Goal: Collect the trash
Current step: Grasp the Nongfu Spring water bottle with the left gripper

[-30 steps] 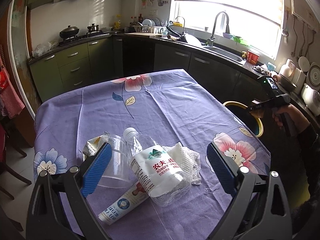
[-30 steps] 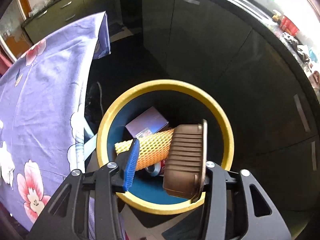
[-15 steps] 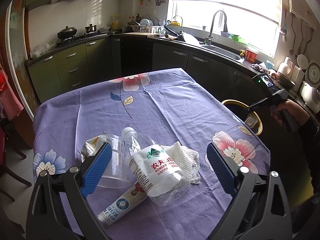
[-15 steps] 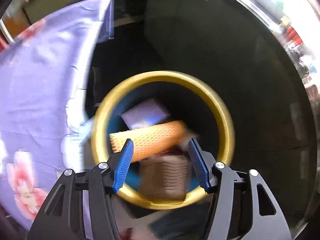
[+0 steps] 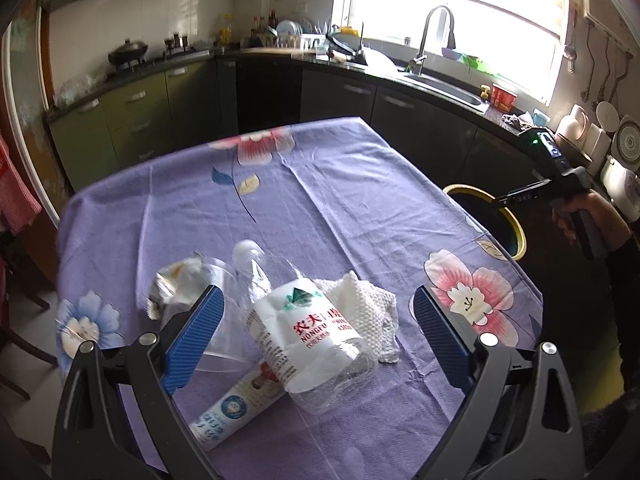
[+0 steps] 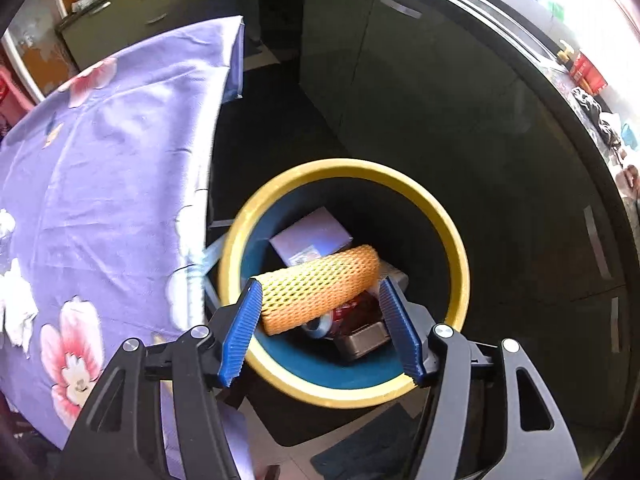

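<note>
My left gripper (image 5: 316,332) is open and empty above a heap of trash on the purple tablecloth: a crushed clear water bottle (image 5: 304,332), a clear plastic cup (image 5: 218,320), a white tube (image 5: 236,404), a white foam net (image 5: 360,304) and a crumpled wrapper (image 5: 176,280). My right gripper (image 6: 320,328) is open and empty above the yellow-rimmed bin (image 6: 456,256) beside the table. In the bin lie an orange foam net (image 6: 320,284), a purple box (image 6: 312,236), a can and a brown tray (image 6: 362,342). The right gripper (image 5: 516,200) also shows in the left wrist view over the bin (image 5: 516,232).
The table (image 5: 320,184) stands in a kitchen, with dark cabinets (image 6: 400,64) close behind the bin. A counter with a sink (image 5: 440,84) runs along the window. A red checked cloth (image 5: 16,196) hangs at the left.
My right gripper opened and let go of the brown tray, which dropped into the bin. The gripper then rose a little. My left gripper stayed open over the trash heap.
</note>
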Demonstrator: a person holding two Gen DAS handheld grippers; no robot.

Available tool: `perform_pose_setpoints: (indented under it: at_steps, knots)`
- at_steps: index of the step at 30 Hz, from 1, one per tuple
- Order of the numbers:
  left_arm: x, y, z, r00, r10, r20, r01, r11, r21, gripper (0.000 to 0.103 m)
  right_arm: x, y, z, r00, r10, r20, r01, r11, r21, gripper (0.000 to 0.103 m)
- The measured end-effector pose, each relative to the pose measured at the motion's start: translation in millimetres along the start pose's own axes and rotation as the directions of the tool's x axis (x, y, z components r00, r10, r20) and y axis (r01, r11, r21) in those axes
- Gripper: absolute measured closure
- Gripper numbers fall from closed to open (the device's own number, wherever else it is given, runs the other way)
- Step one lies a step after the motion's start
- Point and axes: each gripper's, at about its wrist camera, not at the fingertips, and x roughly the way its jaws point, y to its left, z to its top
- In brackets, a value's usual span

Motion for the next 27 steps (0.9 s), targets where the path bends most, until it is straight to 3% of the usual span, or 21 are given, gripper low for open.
perform_pose_setpoints:
  at_steps: [6, 15, 27]
  knots:
    - [24.1, 1.4, 5.2, 0.995, -0.062, -0.083, 0.057, 0.997, -0.06, 0.012, -2.9, 13.4, -8.0, 1.0, 0.024, 0.018, -0.024, 0.999, -0.038, 0.042]
    - [52.7, 11.6, 5.0, 0.974, -0.05, -0.222, 0.018, 0.99, -0.143, 0.013, -1.8, 27.9, -11.5, 0.998, 0.052, 0.023, -0.05, 0.996, -0.08, 0.04]
    - [84.2, 23.7, 8.9, 0.949, -0.007, -0.317, -0.038, 0.99, -0.137, 0.013, 7.0, 31.1, -15.0, 0.997, 0.075, 0.011, -0.073, 0.993, -0.097, 0.04]
